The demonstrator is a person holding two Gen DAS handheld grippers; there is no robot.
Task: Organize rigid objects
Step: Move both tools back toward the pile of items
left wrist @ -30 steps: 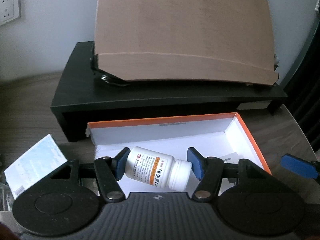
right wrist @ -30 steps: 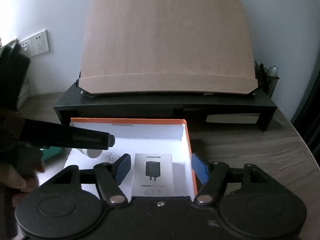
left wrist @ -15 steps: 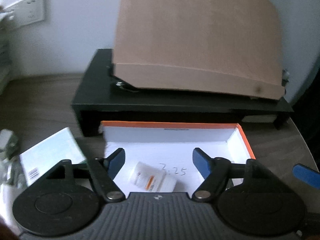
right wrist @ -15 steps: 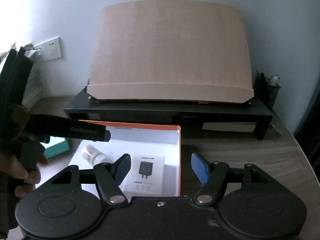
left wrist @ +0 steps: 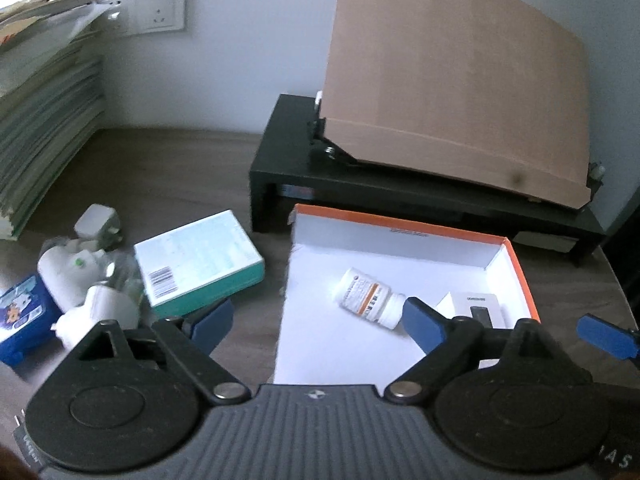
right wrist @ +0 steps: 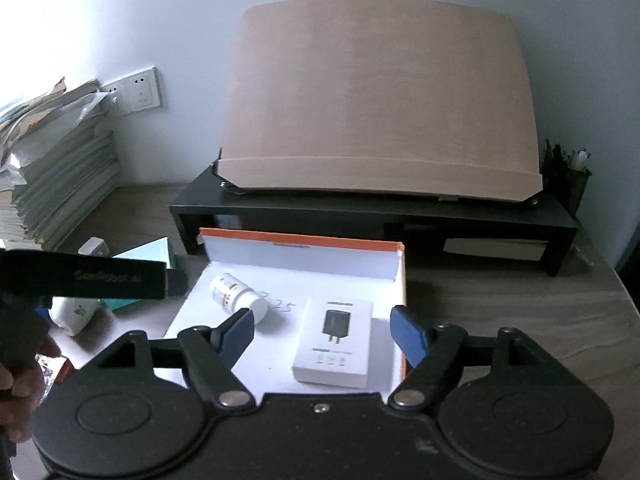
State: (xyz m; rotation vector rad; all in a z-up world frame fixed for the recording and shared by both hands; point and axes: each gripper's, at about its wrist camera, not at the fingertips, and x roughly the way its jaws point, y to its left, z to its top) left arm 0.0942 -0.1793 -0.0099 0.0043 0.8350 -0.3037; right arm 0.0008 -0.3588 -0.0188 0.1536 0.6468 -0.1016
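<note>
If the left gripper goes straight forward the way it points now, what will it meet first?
Probably the white floor of the orange-edged box, near its left wall and left of the pill bottle. The left gripper is opening with nothing between its jaws; depth is uncertain.

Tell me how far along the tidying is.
Done: pill bottle and charger box lie in the orange-rimmed box. In hand: nothing; left gripper and right gripper are opening, empty. Left: teal box and small white items on the desk.

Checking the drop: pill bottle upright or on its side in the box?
On its side. The pill bottle lies flat on the floor of the orange-rimmed box, cap toward the camera, untouched.
</note>
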